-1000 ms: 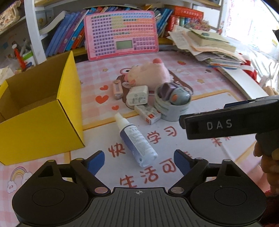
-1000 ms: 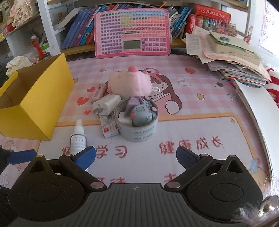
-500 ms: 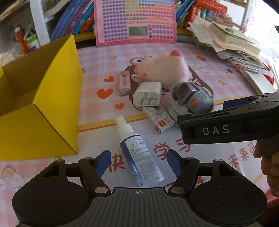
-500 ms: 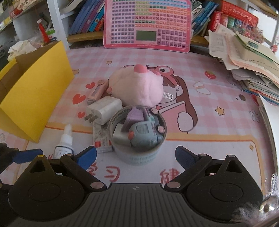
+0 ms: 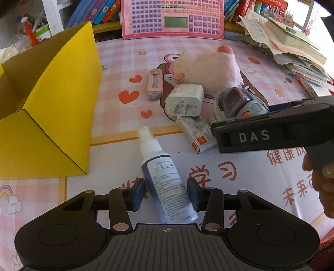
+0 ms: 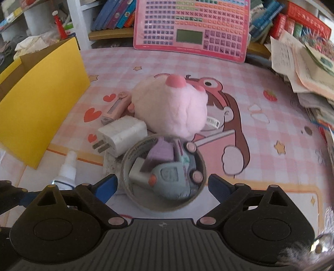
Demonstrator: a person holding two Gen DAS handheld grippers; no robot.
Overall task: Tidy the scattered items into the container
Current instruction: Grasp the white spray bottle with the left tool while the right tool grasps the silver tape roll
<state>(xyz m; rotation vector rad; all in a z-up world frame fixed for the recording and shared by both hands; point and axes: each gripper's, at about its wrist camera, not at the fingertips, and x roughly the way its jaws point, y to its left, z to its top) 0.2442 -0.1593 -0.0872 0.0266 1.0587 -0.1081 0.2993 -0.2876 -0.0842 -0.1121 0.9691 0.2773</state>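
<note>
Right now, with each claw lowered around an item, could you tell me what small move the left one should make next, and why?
Probably finish closing. The left claw has just been narrowing around the spray bottle, which lies flat between its pads, yet a thin gap seems to remain on each side. Once it grips, the yellow box stands open to the left.

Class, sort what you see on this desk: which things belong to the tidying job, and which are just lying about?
Belongs to the job:
- open yellow cardboard box
- blue spray bottle with white cap
- white plug charger
- pink plush toy
- tape roll holding a grey toy
- small white-and-red carton
- pink utility knife

Just lying about:
- pink keyboard learning pad
- stacked papers
- shelved books
</note>
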